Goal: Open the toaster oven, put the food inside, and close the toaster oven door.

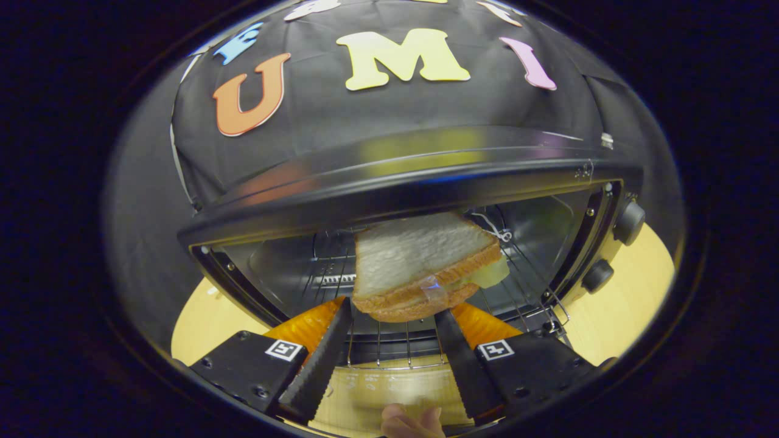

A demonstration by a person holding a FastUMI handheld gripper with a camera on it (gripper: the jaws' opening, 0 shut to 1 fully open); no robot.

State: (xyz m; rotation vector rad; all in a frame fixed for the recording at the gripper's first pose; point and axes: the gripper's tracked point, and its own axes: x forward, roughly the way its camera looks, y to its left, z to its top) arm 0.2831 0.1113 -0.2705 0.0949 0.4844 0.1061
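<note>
Gripper view: sandwich (420,264) at the open toaster oven (389,182).
Gripper (395,313) pinches the sandwich's near edge with both fingers, holding it above the oven's wire rack (395,347).

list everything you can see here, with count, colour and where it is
toaster oven: 1, black and silver, on the table, its cavity open towards the gripper
wire rack: 1, silver metal, inside the oven, reaching out at the front
knobs: 2, black, one above the other on the oven's right side
sandwich: 1, white bread with brown crust and a pale filling, at the fingertips, over the rack at the oven's mouth
table: 1, light wood, under the oven
booth wall: 1, black cloth, behind the oven
gripper: 1, black fingers on orange mounts, shut on the sandwich's near edge
hand: part of 1, a few fingertips, behind the gripper between its fingers
</note>
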